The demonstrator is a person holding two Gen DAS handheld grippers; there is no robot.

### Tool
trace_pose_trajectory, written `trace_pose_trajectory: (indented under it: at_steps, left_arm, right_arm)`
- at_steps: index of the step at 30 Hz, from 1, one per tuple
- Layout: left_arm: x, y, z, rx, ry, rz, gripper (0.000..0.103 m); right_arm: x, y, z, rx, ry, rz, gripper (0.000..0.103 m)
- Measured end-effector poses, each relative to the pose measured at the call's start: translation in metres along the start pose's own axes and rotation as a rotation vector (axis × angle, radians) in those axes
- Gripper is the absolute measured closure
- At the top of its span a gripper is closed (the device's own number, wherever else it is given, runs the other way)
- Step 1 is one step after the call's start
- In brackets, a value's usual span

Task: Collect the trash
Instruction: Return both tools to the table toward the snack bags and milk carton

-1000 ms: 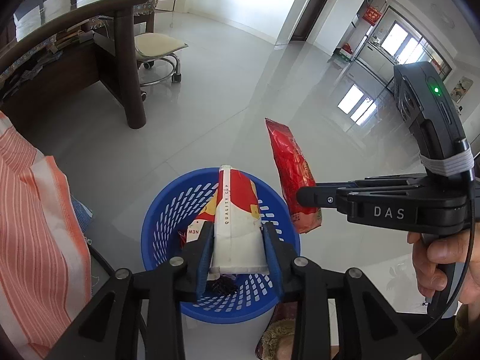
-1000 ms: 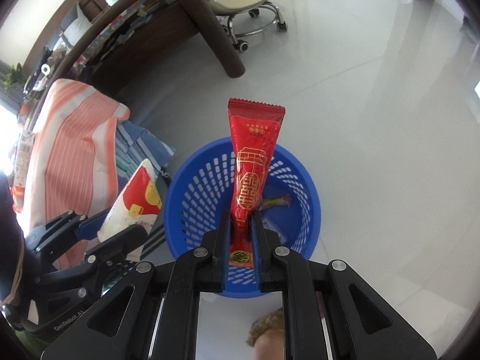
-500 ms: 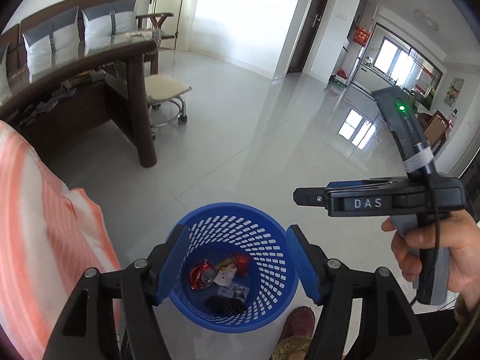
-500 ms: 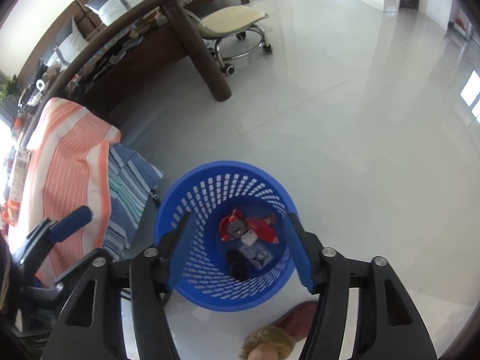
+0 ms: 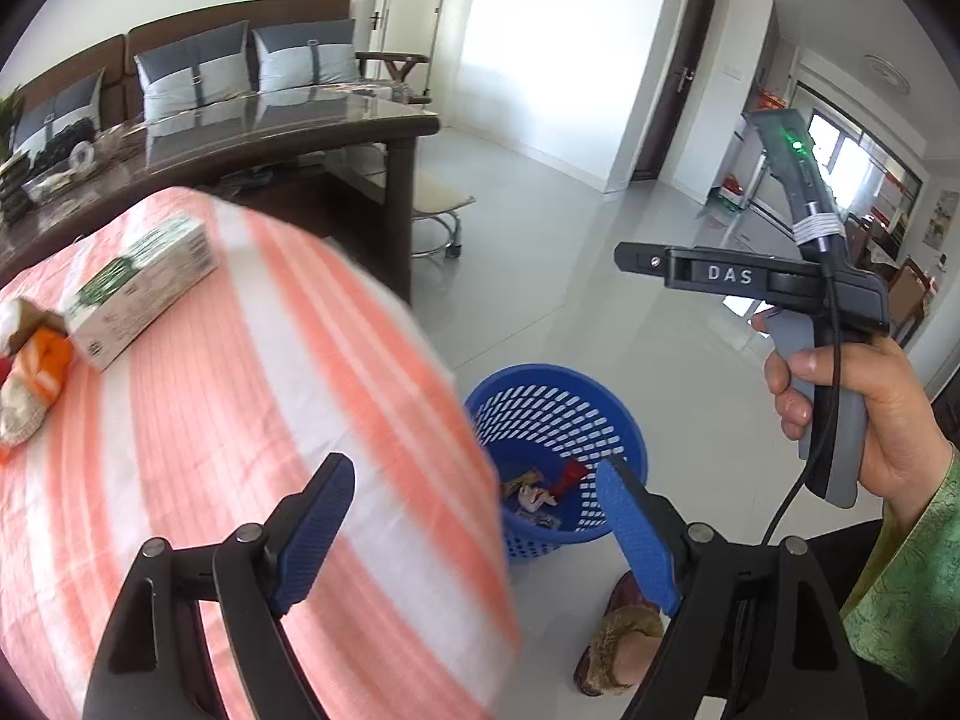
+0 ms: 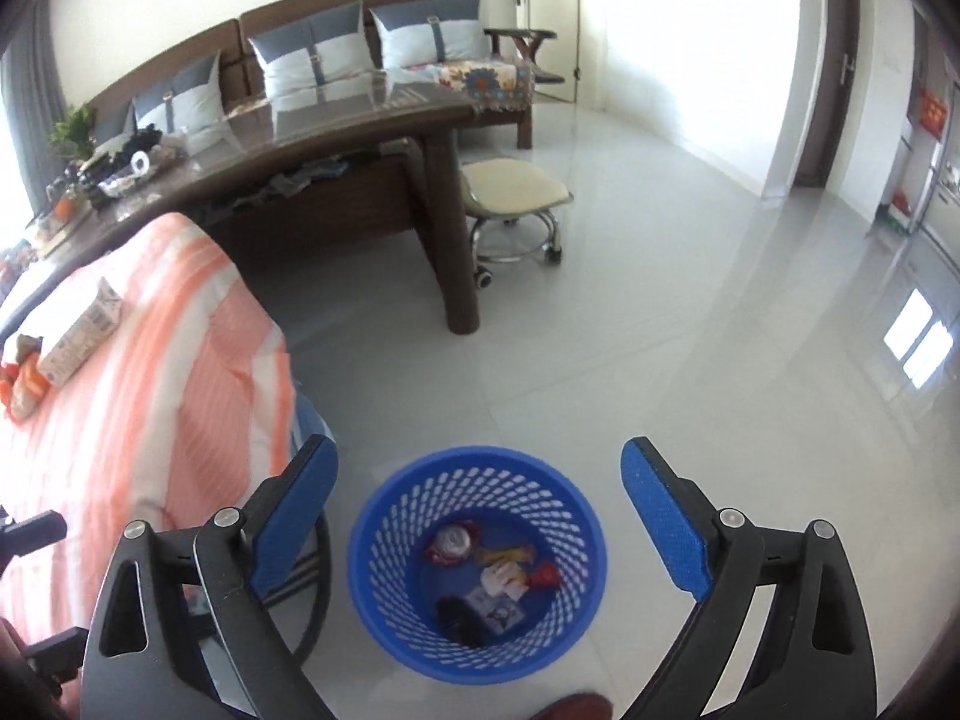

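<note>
A blue mesh basket (image 6: 384, 516) stands on the floor with several wrappers and a crushed can (image 6: 453, 542) inside; it also shows in the left wrist view (image 5: 618, 420). My left gripper (image 5: 474, 516) is open and empty above the edge of the orange-striped table (image 5: 252, 396). My right gripper (image 6: 477, 492) is open and empty above the basket; it also shows side-on in the left wrist view (image 5: 636, 255). A green-and-white carton (image 5: 138, 288) and crumpled orange-white wrappers (image 5: 33, 378) lie on the striped cloth at the left.
A dark wooden desk (image 6: 336, 138) and a rolling stool (image 6: 516, 204) stand behind the basket. A sofa with cushions (image 6: 312, 60) lines the far wall. The person's slippered foot (image 5: 618, 642) is beside the basket. The tiled floor (image 6: 690, 330) spreads to the right.
Both grippers opened and dropped their wrappers into the basket, then rose. The left gripper swung left over the striped table.
</note>
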State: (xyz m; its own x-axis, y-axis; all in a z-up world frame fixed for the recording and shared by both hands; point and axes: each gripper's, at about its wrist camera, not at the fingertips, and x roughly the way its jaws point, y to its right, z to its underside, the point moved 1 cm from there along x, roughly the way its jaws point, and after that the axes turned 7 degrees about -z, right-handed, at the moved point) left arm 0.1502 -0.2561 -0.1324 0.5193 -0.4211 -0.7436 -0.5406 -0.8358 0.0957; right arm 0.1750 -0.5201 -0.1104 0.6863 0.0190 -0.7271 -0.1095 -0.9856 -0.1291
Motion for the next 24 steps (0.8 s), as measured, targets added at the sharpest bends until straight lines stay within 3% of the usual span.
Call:
trace_pose_trajectory:
  at_steps: [3,5,9,13,18,21,24]
  left_arm:
    - [-0.019,-0.045,0.018,-0.062,-0.004,-0.091,0.019]
    - [-0.031,-0.075,0.032,-0.084,-0.007,-0.192,0.019]
    - [-0.056,-0.138,0.059,-0.114,-0.026,-0.381,0.019]
    - [-0.074,-0.194,0.078,-0.176,-0.039,-0.505,0.019]
    - [-0.085,-0.239,0.101,-0.287,-0.079,-0.496,0.017]
    - [-0.089,-0.246,0.105,-0.315,-0.075,-0.461,0.017]
    - [-0.086,-0.249,0.101,-0.31,-0.081,-0.46,0.017]
  right_arm:
    - [-0.006,-0.049,0.005,-0.071,0.049,-0.045,0.005]
    - [-0.008,-0.089,0.016,-0.117,0.052,-0.086,0.005]
    - [-0.008,-0.171,0.043,-0.189,0.016,-0.23,0.005]
    - [0.002,-0.253,0.06,-0.309,-0.039,-0.316,0.005]
    - [0.031,-0.321,0.074,-0.405,-0.133,-0.339,0.005]
    - [0.048,-0.34,0.083,-0.44,-0.18,-0.323,0.005]
    - [0.049,-0.339,0.088,-0.418,-0.167,-0.318,0.001]
